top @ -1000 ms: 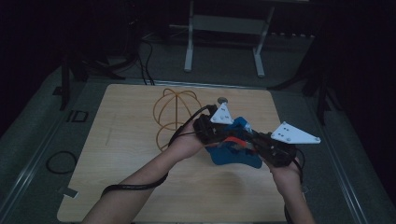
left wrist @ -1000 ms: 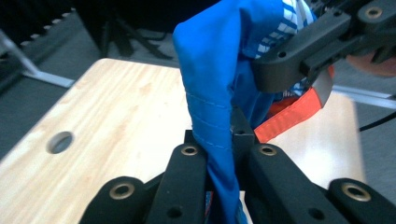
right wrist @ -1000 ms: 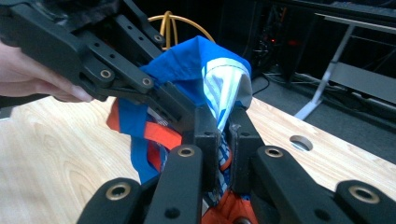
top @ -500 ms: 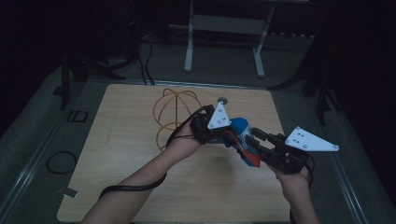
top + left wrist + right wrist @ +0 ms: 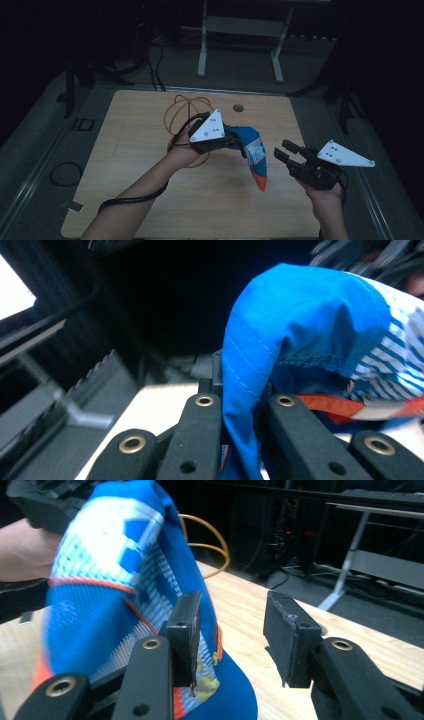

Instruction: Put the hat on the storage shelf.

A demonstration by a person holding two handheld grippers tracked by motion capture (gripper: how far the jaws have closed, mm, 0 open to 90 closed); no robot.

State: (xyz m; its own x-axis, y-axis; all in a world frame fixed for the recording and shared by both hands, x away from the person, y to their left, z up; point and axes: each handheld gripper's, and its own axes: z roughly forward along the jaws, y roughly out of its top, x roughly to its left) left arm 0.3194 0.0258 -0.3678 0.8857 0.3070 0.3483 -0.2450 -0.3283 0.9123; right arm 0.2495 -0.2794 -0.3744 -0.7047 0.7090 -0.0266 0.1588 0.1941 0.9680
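Dark room all around, and under me a pale wooden table with a coil of orange cable lying toward its far side. My left gripper is up off the tabletop, jaws clamped tight on a fold of blue cloth, and in the left gripper view I see that blue fabric pinched right between the two black jaws and bulging up over them. It's a small blue garment with a white-and-blue striped panel and orange trim, and it hangs from my left gripper in a curve, drooping down to the right with its lower end over the middle of the table. My right gripper sits just to the right of the hanging cloth, apart from it; its jaws have just been opening and now stand parted with nothing between them. In the right gripper view the garment looms close on the left, behind my left jaw, and bare wood shows through the gap. My left hand shows beyond it, gripping the other tool.
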